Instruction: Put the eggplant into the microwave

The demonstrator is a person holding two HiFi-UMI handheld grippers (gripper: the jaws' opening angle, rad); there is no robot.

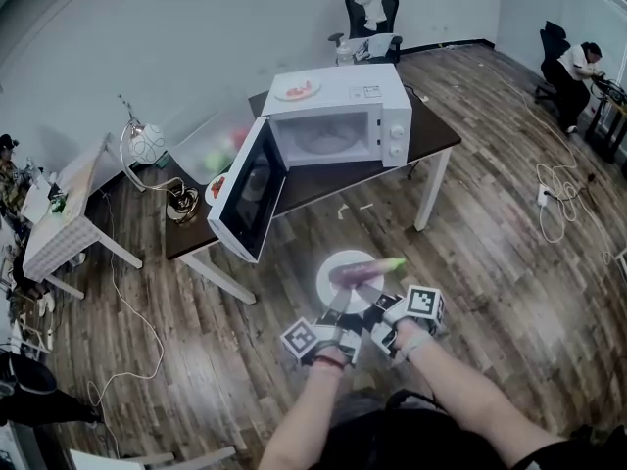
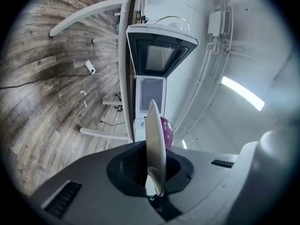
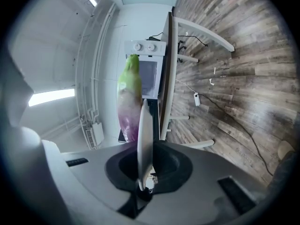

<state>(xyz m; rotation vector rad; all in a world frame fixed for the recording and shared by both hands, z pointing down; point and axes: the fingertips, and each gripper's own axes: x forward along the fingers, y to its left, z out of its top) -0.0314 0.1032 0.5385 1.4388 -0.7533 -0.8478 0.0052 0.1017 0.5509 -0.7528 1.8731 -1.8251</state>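
A purple eggplant with a green end (image 1: 364, 269) lies on a white plate (image 1: 338, 280) held level above the wooden floor, in front of the table. My left gripper (image 1: 338, 308) and right gripper (image 1: 370, 298) are each shut on the plate's near rim. The white microwave (image 1: 338, 116) stands on the dark table (image 1: 436, 135), its door (image 1: 250, 189) swung open to the left. The left gripper view shows the plate (image 2: 154, 139) edge-on in the jaws with the eggplant (image 2: 167, 130) behind it. In the right gripper view, the plate (image 3: 145, 135) and eggplant (image 3: 129, 102) face the microwave (image 3: 147, 74).
A plate of food (image 1: 297, 89) sits on top of the microwave. A clear plastic box (image 1: 211, 145) and a lamp (image 1: 147, 143) stand left of it. A small white table (image 1: 64, 213) is at far left. Cables (image 1: 558, 189), an office chair (image 1: 370, 18) and a seated person (image 1: 573, 76) are beyond.
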